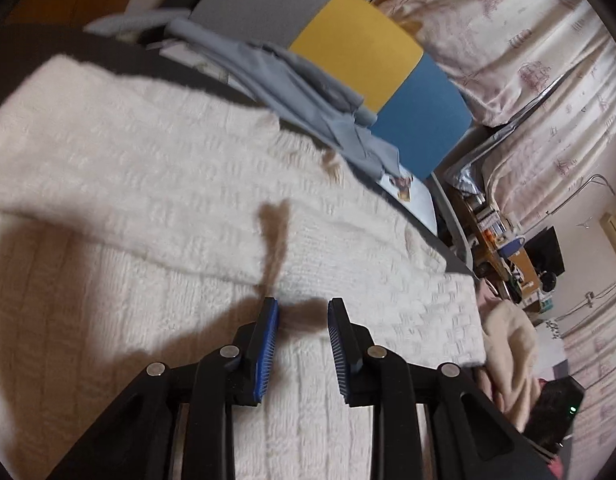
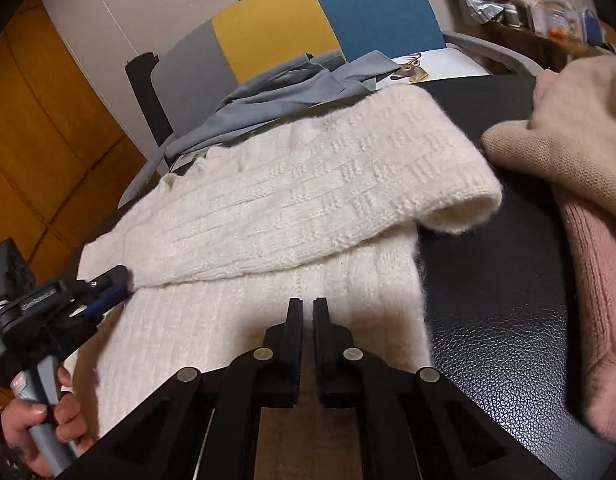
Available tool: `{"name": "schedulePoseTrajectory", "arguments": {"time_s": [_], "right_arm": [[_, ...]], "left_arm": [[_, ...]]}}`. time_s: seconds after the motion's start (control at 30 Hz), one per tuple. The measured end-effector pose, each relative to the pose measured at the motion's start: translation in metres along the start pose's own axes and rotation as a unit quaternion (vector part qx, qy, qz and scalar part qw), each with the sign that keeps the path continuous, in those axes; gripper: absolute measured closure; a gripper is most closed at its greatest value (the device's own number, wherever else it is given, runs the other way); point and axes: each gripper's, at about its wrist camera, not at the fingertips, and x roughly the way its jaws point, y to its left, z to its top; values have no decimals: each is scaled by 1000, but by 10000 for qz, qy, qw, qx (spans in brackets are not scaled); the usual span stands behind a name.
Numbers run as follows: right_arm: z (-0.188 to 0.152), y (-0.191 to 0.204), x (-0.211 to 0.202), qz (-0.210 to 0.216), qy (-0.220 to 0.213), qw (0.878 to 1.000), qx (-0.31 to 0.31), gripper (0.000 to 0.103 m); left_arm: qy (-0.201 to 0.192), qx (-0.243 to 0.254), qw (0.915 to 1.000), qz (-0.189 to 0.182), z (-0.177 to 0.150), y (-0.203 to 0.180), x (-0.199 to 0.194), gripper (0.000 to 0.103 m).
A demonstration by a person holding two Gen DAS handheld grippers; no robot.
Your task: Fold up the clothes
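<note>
A white cable-knit sweater (image 1: 155, 184) (image 2: 235, 320) lies flat on a black leather surface (image 2: 492, 312). One sleeve (image 2: 348, 184) is folded across its body, with the cuff pointing right. My left gripper (image 1: 303, 314) hovers low over the knit with its blue pads apart and nothing between them. In the right wrist view the left gripper (image 2: 115, 280) sits at the sweater's left edge, held by a hand (image 2: 39, 420). My right gripper (image 2: 307, 306) is above the sweater's near hem, with its jaws shut and no cloth seen caught in them.
A grey-blue garment (image 2: 283, 88) (image 1: 308, 92) is heaped past the sweater's far edge, against a chair back (image 2: 328, 20) of grey, yellow and blue. Beige (image 2: 568, 136) and pink (image 2: 600, 300) knits are piled at the right. Orange wooden doors (image 2: 47, 120) stand at the left.
</note>
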Motion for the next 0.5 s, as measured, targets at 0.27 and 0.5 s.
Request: {"name": "schedulePoseTrajectory", "arguments": {"time_s": [0.27,0.5], "right_arm": [[0,-8,2,235,-75,9995,200,99],[1,-12,-7,348,-140,9985,388,95]], "left_arm": [[-46,268,9995,159,5,-17,1,95],[-760,612,9952,-25,39,-32,-37,103]]}}
